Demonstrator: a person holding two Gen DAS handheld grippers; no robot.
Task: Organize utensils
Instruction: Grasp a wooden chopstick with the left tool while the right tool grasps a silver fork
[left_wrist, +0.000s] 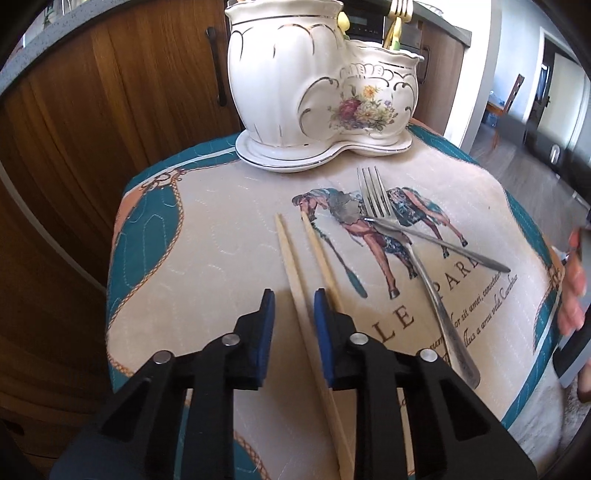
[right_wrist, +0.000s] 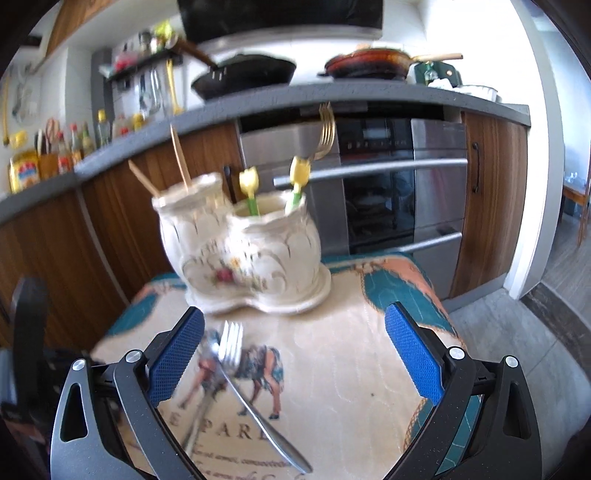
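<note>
Holder (left_wrist: 317, 92) top cropped — blurred in right view; chopstick (left_wrist: 314, 332) end cropped.

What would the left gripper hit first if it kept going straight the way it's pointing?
Probably the pale chopstick, already lying between the open left gripper fingers; beyond it stands the ceramic holder.

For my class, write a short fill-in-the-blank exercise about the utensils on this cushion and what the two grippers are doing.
1. The left gripper has its fingers on either side of one wooden ______.
2. The fork lies with its handle crossed over a second ______ utensil.
3. The right gripper has its jaws wide ______ above the fork.
4. In the ceramic holder, the two chopsticks stand in the ______ compartment.

Missing words: chopstick; metal; open; taller
</note>
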